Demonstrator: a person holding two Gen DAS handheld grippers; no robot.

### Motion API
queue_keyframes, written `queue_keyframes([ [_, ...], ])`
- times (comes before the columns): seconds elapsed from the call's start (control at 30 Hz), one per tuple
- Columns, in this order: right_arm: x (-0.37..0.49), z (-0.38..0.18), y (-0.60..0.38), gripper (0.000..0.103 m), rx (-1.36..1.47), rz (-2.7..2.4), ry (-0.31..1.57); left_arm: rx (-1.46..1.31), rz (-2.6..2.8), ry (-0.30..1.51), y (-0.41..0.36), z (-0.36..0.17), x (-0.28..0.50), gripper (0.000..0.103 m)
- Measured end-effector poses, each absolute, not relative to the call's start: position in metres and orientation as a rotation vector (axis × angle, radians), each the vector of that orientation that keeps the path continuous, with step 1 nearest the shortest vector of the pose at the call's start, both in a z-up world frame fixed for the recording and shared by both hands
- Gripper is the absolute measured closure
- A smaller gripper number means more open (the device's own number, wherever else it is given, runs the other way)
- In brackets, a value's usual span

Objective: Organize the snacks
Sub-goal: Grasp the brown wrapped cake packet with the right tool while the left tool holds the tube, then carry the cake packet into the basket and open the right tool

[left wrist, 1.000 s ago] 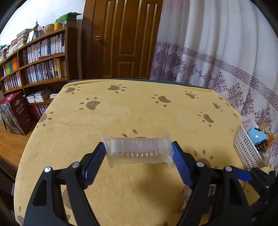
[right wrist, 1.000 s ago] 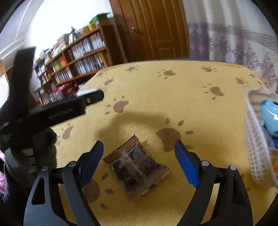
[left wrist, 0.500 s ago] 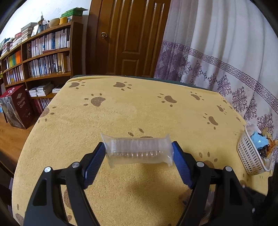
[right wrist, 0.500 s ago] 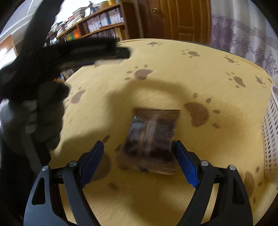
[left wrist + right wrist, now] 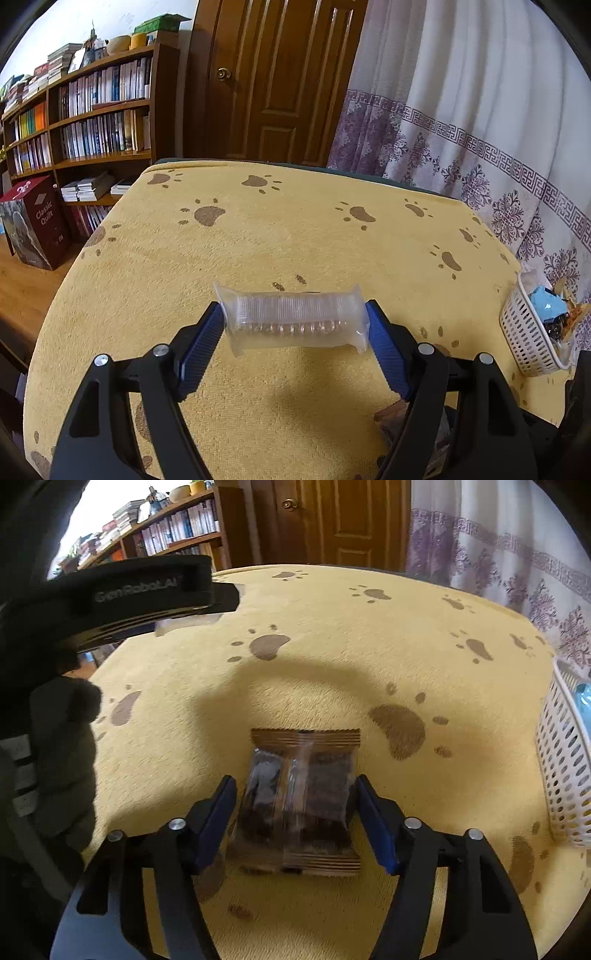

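1. Right wrist view: showing the right gripper [image 5: 295,805] straddling a brown snack packet [image 5: 301,801] lying flat on the yellow paw-print cloth [image 5: 314,627], near the white perforated basket [image 5: 565,760] and to its left. Jaws just been closing, right pad appearing to be touching the packet's edge, left pad sitting just beside it with a sliver of gap; not yet looking like a firm squeeze.
2. Left wrist view: showing the left gripper [image 5: 295,325] clamping a clear ribbed snack pack [image 5: 297,319] by its two ends, holding it lifted above the cloth, well apart from the basket [image 5: 524,332] and to its left.
3. Basket already holding several wrappers, among them a light blue one [image 5: 548,304]; counting as sorted, judging by the task.
4. Remaining, as far as visible: finishing the grip on the brown packet, carrying both packs over to the basket, dropping them in. No other loose snacks showing on the cloth.
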State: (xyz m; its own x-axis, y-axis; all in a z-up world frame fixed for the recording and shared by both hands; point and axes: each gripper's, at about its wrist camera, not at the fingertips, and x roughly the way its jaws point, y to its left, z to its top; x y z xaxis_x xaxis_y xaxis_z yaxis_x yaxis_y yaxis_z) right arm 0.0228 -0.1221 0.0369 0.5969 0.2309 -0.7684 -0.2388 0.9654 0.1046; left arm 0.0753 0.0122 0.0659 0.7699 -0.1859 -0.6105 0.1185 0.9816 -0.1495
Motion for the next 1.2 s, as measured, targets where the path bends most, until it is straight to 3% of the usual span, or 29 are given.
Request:
queue_keyframes([
  [0.23, 0.017, 0.037, -0.126, 0.048, -0.003, 0.247, 0.876, -0.111, -0.166, 0.67, 0.014, 0.067, 0.075, 0.026],
  [0.8, -0.013, 0.091, -0.163, 0.048, 0.086, 0.168, 0.736, -0.103, -0.174, 0.664, 0.009, 0.067, 0.073, 0.026],
  [1.2, -0.044, 0.123, -0.241, 0.048, 0.162, -0.006, 0.648, -0.091, -0.185, 0.659, 0.003, 0.068, 0.07, 0.026],
])
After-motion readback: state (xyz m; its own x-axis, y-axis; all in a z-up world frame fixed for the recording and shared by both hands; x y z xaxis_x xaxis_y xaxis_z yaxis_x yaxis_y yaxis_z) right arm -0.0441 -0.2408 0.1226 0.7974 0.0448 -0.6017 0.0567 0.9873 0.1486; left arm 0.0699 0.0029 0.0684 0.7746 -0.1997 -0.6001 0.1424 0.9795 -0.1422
